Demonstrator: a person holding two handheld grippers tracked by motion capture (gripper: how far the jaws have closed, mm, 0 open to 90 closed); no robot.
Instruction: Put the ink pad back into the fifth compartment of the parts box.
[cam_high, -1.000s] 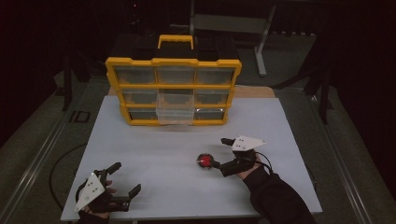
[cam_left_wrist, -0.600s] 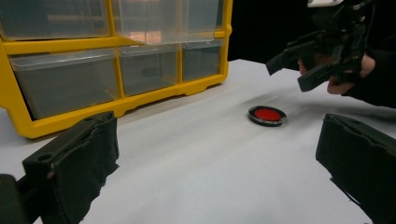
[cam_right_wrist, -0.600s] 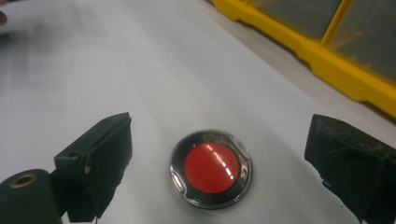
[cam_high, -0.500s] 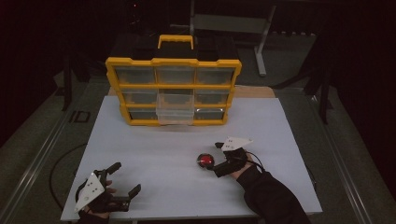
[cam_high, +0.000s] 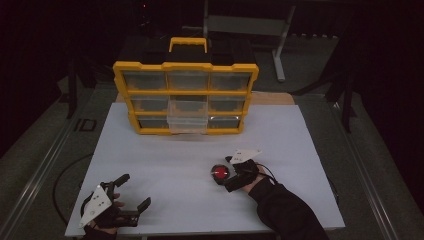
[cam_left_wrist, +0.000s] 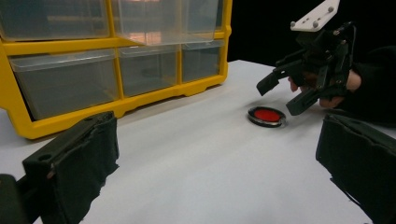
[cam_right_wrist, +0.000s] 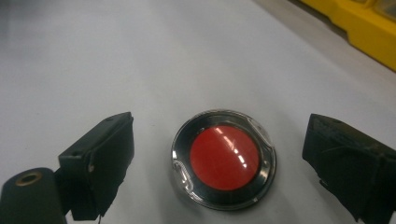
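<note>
Two hand-held grippers work over a white table in the high view. Near the front left corner, the left gripper rests with jaws wide and empty. Toward the front right, the right gripper reaches a round red-centred disc. A yellow drawer organiser stands by the far edge.

Left gripper view: the disc lies flat on the table, the right gripper just above it.

Right gripper view: the jaws, just closing slightly, straddle the disc without touching it.
</note>
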